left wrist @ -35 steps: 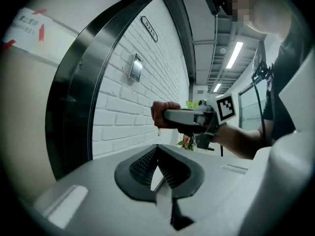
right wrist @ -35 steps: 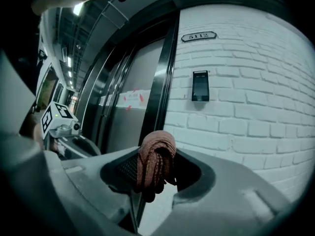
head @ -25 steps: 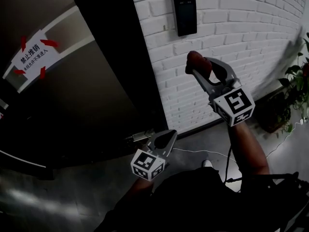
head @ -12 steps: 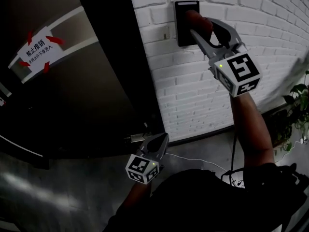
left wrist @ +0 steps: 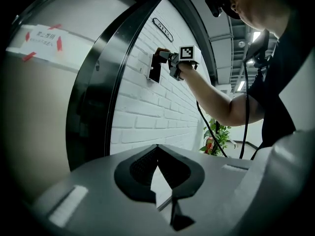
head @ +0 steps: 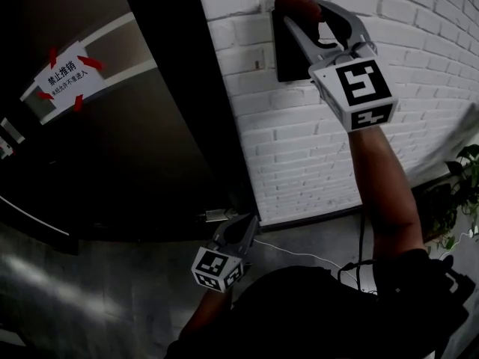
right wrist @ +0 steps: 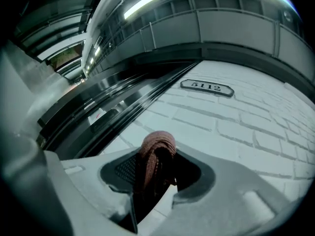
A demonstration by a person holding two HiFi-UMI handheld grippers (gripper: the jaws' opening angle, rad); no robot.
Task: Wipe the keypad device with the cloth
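Overall: a person stands facing a white brick wall (head: 314, 148) beside a dark door (head: 150, 148), with the left tongs (head: 245, 226) low and the right tongs (head: 298, 10) high.
Right side: the right tongs reach up on an outstretched forearm (head: 382, 193) and are clenched on a reddish-brown cloth (head: 293, 0). The right gripper view shows the cloth (right wrist: 156, 149) bunched between the two pads, bulging out past the tips.
Cloth position: it sits at the top edge of the keypad device (head: 284, 62) and seems to press against it. The left gripper view shows this from the side, with the cloth at the device's upper end.
Device: the keypad device is a dark upright rectangle mounted on the brick wall, just right of the door frame. The right tongs cover its upper part in the head view. In the left gripper view the keypad device (left wrist: 153, 68) stands proud of the wall.
Left side: the left tongs hang near the person's waist, pointing toward the foot of the wall. The left gripper view shows the jaw tips together with nothing between them.
Door: a white paper sign (head: 66, 77) with red arrows is stuck on the door's pale band, well left of the device.
Wall above: a number plate (right wrist: 206, 86) reads 5112.
Floor: a thin cable (head: 299, 254) lies along the foot of the wall, and a potted plant (head: 460, 185) stands at the right edge.
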